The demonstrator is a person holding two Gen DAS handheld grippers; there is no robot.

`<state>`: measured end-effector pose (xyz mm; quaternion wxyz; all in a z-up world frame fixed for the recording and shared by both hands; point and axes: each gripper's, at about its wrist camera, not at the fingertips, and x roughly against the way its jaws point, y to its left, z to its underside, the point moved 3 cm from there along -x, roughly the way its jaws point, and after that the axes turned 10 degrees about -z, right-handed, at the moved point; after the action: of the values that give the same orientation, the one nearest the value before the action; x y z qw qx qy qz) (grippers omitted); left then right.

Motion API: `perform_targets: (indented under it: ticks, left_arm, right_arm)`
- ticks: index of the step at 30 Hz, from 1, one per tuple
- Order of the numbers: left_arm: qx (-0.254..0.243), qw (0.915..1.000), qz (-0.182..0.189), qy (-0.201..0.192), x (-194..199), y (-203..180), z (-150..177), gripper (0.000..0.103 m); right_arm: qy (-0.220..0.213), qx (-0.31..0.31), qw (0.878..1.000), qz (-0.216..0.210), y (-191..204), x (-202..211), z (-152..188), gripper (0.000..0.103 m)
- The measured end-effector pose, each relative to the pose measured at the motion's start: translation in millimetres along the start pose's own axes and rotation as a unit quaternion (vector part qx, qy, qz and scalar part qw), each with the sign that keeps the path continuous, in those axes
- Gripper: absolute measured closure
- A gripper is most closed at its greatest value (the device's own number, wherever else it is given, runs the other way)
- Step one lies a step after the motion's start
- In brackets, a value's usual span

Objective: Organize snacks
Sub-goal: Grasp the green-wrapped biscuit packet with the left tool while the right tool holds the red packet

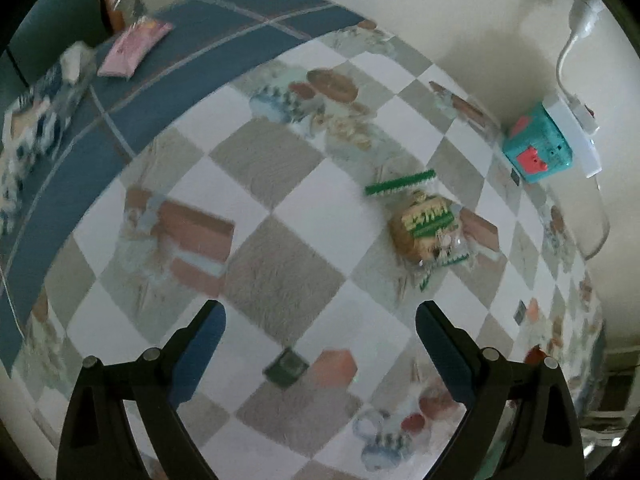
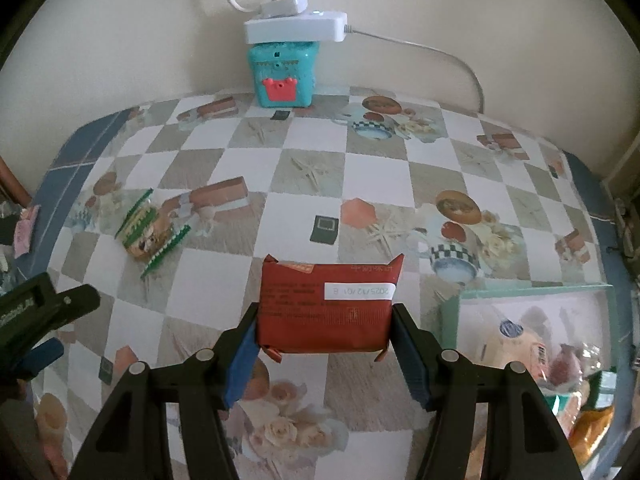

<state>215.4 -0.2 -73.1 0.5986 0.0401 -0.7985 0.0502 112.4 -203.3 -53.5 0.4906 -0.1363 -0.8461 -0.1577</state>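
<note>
In the right wrist view my right gripper (image 2: pixel 324 314) is shut on a red snack packet (image 2: pixel 320 300) with a white date label, held just above the checkered tablecloth (image 2: pixel 224 280). A clear cookie packet with green edges (image 2: pixel 150 228) lies to its left on the cloth. The left wrist view shows that same cookie packet (image 1: pixel 430 228) ahead and to the right of my left gripper (image 1: pixel 320 312), which hangs open and empty over the cloth. A pink packet (image 1: pixel 134 46) lies on the cloth's blue border at the far left.
A clear box with a green rim (image 2: pixel 532 290), holding several snacks, stands at the near right. A teal toy cube (image 2: pixel 284 76) with a white power strip (image 2: pixel 296 26) on top sits against the back wall. A blurred blue-and-white packet (image 1: pixel 32 120) lies near the pink one.
</note>
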Motion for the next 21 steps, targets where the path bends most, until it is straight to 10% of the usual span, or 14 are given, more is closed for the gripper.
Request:
perform_targets:
  ticks: [21]
  left_arm:
    - [-0.096, 0.9947, -0.024, -0.03, -27, -74, -56, 0.007]
  right_arm:
    - [-0.015, -0.027, 0.998, -0.046, -19, -41, -22, 0.037]
